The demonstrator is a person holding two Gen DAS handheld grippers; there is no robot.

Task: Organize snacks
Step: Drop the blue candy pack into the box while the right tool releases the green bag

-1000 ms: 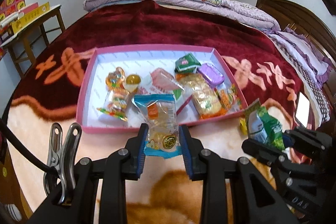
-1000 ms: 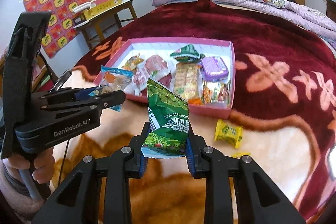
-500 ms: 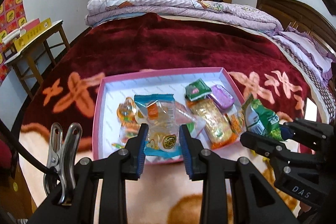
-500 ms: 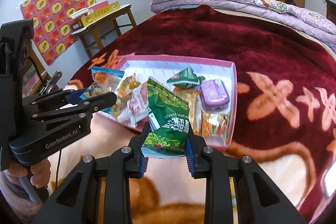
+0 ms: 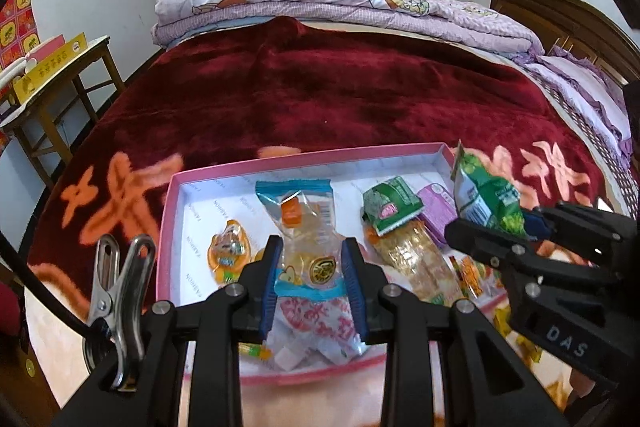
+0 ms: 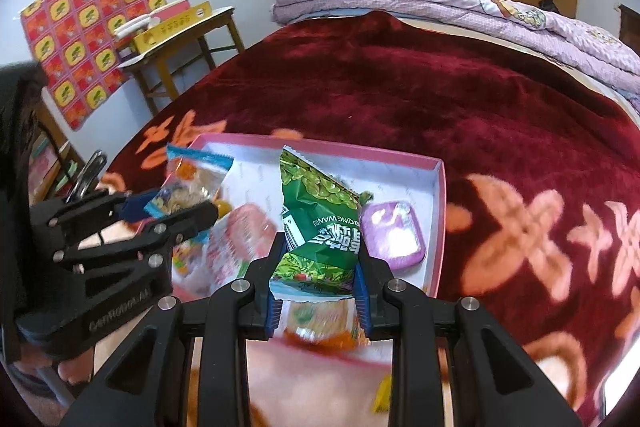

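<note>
A pink-rimmed white tray (image 5: 280,163) lies on the bed and holds several snacks. My left gripper (image 5: 312,269) is shut on a clear blue-edged snack packet (image 5: 304,227), held above the tray's front. My right gripper (image 6: 318,273) is shut on a green snack bag (image 6: 320,223), held above the tray (image 6: 438,227) near a purple box (image 6: 394,235). The green bag (image 5: 486,199) and right gripper (image 5: 504,247) also show in the left wrist view, over the tray's right side. The left gripper (image 6: 176,215) with its packet (image 6: 192,183) shows at the left of the right wrist view.
In the tray lie a green triangular packet (image 5: 390,209), a biscuit pack (image 5: 416,261), an orange jelly cup (image 5: 228,253) and a pink-white packet (image 5: 316,327). Yellow candies (image 6: 382,397) lie on the blanket in front. A wooden table (image 5: 52,67) stands left. Folded quilts (image 5: 340,3) lie at the back.
Both grippers have moved forward with their snacks and now hang over the tray; earlier they were in front of its near edge.
</note>
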